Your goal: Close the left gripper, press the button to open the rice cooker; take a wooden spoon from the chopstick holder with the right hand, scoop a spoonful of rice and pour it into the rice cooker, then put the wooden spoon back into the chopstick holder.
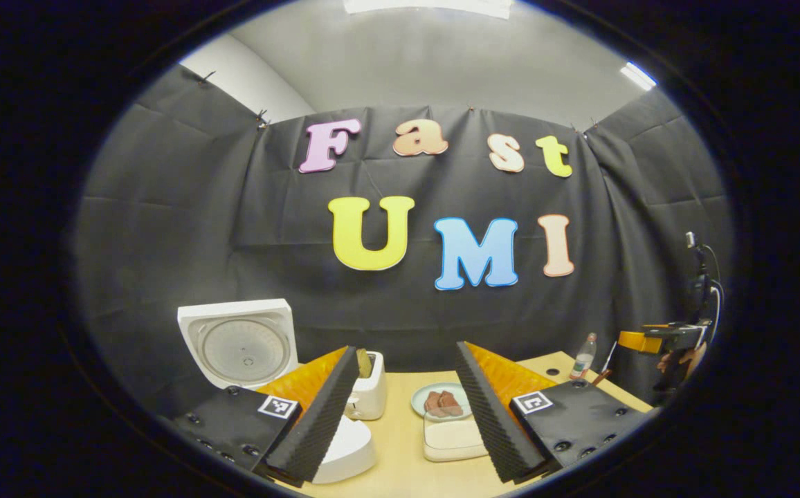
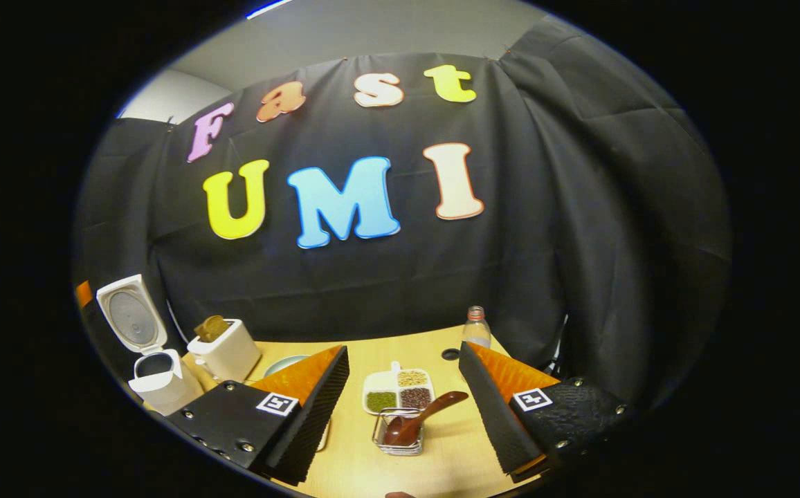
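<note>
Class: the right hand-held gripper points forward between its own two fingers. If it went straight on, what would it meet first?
Most likely the wooden spoon, lying tilted in the small wire holder straight ahead of the right hand-held gripper. The divided grain tray lies just behind; depth is hard to judge.

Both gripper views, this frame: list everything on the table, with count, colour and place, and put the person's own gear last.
Rice cooker: one, white, lid up, far left of the table.
Toaster: one, white, a slice of bread in its slot, right of the cooker.
Plate: one, pale green, brownish food on it, mid table.
Shallow dish: one, cream, in front of the plate.
Divided tray: one, white, grains in its compartments, centre.
Wire holder: one, metal, in front of the tray.
Wooden spoon: one, dark brown, leaning in the holder.
Bottle: one, clear, back edge.
Table: one, light wood.
Left gripper: open.
Right gripper: open.
</note>
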### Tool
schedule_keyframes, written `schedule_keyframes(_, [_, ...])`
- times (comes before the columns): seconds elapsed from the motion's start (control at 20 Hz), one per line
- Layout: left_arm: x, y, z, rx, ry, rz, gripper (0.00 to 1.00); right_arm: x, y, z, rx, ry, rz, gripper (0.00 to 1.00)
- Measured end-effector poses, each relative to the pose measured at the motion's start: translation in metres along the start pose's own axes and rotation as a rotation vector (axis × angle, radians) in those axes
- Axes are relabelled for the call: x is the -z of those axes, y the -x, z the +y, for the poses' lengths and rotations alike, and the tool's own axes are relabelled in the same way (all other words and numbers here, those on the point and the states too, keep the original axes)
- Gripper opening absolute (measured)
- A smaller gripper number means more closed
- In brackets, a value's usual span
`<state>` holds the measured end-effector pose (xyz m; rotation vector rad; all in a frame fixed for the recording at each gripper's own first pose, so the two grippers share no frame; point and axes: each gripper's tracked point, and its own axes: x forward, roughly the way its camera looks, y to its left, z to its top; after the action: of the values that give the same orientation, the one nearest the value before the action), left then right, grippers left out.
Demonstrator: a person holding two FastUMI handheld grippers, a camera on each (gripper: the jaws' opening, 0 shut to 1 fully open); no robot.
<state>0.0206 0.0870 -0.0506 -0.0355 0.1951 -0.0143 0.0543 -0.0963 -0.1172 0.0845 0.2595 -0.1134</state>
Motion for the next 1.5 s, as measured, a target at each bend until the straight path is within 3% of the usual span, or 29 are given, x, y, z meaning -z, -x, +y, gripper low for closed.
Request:
schedule_keyframes(0.05, [-0.002,-0.002,0.008,-0.009,-0.006,0.0,0.97,-0.004,0.005,0.007,-0.009,0.02,-0.006,0.97])
schedule_keyframes(0.15, [-0.007,-0.006,0.027,-0.032,-0.012,-0.004,0.92,-0.016,0.014,0.022,-0.031,0.043,-0.029,0.97])
schedule_keyframes(0.3, [-0.014,-0.013,0.069,-0.106,0.047,0.013,1.0,-0.019,0.018,0.041,-0.059,0.034,-0.031,0.97])
schedule_keyframes(0.65, [-0.041,-0.048,0.155,-0.156,0.112,0.017,1.0,-0.012,0.018,0.058,-0.062,0.027,-0.003,0.97])
schedule_keyframes(0.95, [-0.058,-0.083,0.204,-0.213,0.111,-0.003,0.96,-0.014,0.015,0.054,-0.039,0.04,0.001,0.97])
schedule_keyframes(1.05, [-0.059,-0.095,0.221,-0.226,0.129,-0.001,0.99,-0.013,0.012,0.054,-0.042,0.026,0.009,0.97])
schedule_keyframes(1.1, [-0.059,-0.102,0.23,-0.232,0.139,-0.005,0.99,-0.011,0.011,0.052,-0.041,0.023,0.013,0.92])
schedule_keyframes(1.15, [-0.059,-0.109,0.239,-0.238,0.147,-0.01,0.99,-0.009,0.009,0.05,-0.036,0.025,0.016,0.97])
schedule_keyframes(1.5, [-0.028,-0.165,0.301,-0.348,0.143,0.044,0.99,0.005,-0.003,0.037,-0.015,0.054,0.06,0.98])
